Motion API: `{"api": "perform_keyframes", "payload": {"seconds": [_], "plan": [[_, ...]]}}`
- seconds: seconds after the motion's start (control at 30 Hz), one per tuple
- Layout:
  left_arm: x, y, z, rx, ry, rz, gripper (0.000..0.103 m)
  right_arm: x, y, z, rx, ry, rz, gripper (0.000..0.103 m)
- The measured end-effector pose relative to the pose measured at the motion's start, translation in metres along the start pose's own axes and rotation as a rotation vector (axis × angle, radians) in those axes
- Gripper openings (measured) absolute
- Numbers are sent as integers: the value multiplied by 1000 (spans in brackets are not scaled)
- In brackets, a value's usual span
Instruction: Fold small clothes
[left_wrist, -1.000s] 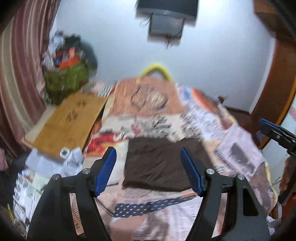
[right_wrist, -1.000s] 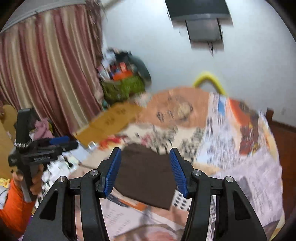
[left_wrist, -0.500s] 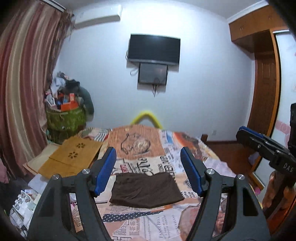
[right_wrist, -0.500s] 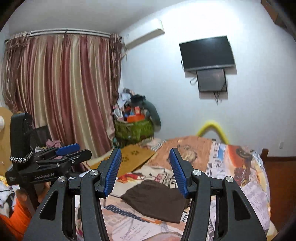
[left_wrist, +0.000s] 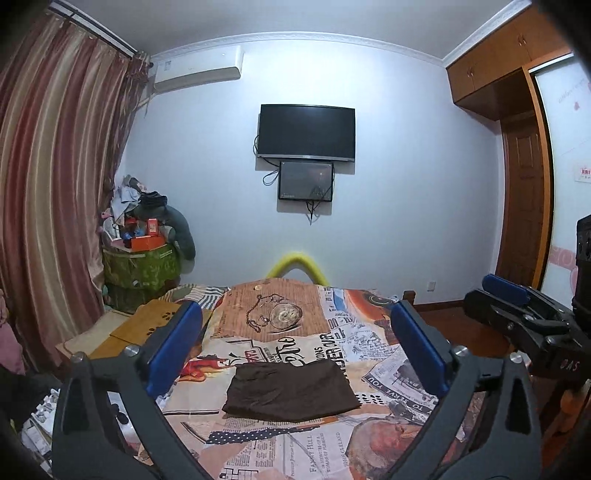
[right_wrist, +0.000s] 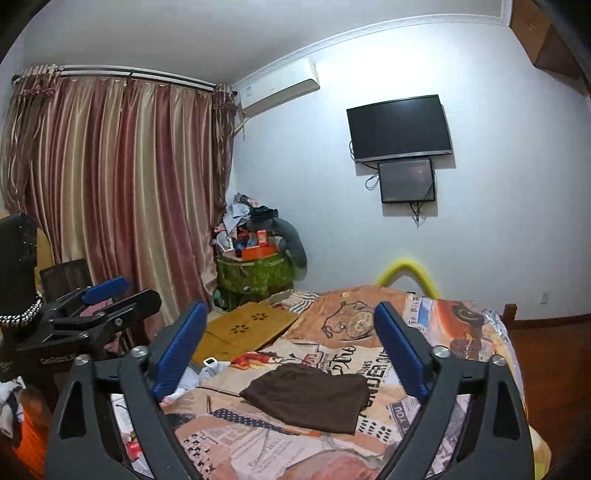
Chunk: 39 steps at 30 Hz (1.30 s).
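Observation:
A dark brown garment lies folded flat as a rectangle on the patterned bedspread; it also shows in the right wrist view. My left gripper is open and empty, held high and back from the garment. My right gripper is open and empty, also raised well clear of the garment. The right gripper shows at the right edge of the left wrist view, and the left gripper at the left edge of the right wrist view.
A yellow-brown board lies at the bed's left side. A green bin piled with clutter stands by the striped curtain. A TV hangs on the far wall. A wooden wardrobe is at right. Loose papers lie lower left.
Both grippers have risen and pulled back from the bed, tilting up so the wall and ceiling show. The brown garment stays flat on the bed and looks smaller.

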<state>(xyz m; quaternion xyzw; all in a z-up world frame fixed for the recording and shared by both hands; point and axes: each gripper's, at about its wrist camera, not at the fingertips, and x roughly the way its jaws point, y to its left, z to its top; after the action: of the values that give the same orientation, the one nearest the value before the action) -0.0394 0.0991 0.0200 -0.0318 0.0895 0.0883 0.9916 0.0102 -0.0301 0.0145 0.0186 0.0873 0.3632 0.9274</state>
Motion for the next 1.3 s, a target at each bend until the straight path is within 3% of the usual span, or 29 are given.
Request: {"api": "perform_keyframes", "payload": {"seconds": [0.07, 1.3], "plan": [[0, 1, 0, -3, 2, 1, 103, -1, -1, -1, 2, -8, -14, 103], [8, 4, -7, -17, 33, -7, 103, -13, 2, -9, 9, 40, -46, 103]]}}
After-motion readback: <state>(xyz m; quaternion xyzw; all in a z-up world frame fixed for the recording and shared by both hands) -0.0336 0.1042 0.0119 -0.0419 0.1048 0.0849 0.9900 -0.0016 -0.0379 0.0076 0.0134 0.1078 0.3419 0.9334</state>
